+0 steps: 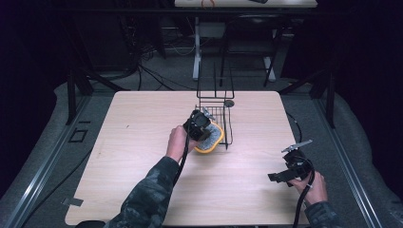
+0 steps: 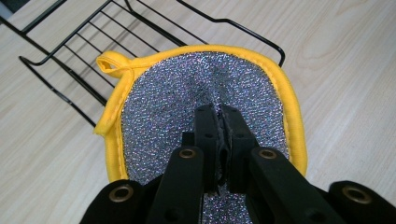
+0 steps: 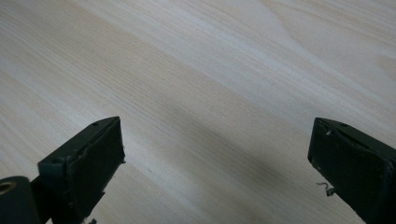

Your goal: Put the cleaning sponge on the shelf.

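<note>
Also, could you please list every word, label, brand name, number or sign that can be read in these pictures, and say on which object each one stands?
None: no readable text stands on anything here.
The scouring pad, silver with a yellow border, carries no label or print.
The wire rack, the table, the left gripper and the right gripper bear no lettering.
Things on the far desk in the high view are too small and dark to read.

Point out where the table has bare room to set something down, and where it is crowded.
Bare wood runs along the table's left half, from its edge to the left hand, and across the near strip between both forearms. The right gripper hangs open over bare wood too. It is crowded mid-table: the wire rack and the yellow-edged scrubber pinched by the left gripper.
</note>
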Motion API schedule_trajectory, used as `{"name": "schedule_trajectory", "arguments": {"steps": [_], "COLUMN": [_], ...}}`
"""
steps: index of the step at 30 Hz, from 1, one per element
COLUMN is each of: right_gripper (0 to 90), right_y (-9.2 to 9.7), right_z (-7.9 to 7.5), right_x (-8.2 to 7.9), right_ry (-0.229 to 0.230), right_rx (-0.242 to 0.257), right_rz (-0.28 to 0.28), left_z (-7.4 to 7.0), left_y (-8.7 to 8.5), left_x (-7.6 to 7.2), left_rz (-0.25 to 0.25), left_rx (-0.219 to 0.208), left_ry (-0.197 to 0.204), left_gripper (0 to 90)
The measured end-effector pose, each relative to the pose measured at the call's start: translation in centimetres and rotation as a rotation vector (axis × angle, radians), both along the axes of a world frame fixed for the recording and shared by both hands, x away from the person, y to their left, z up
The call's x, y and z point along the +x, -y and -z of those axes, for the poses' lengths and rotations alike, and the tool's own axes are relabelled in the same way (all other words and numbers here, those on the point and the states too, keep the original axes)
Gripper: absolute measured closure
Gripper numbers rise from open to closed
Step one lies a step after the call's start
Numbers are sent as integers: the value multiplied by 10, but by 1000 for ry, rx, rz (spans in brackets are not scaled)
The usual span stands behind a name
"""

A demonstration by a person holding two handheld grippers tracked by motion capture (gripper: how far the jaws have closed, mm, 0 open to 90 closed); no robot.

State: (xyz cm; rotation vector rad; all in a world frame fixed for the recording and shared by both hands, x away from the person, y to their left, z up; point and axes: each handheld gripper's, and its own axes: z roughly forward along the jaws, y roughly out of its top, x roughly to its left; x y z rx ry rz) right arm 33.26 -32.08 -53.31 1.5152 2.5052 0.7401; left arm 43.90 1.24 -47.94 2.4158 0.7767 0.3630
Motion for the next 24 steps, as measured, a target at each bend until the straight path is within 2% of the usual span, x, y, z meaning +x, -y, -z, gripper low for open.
{"name": "schedule_trajectory", "arguments": {"steps": [24], "right_gripper": [29], "right_y": [1], "right_z": [0], "right_x": [-1], "right_ry": [1], "right_rx": [2], "right_rz": [-7], "left_z": [1], "left_y": [23], "left_x": [21], "left_rz": [-7], "left_rx": [-9], "left_ry": [6], "left_gripper": [869]}}
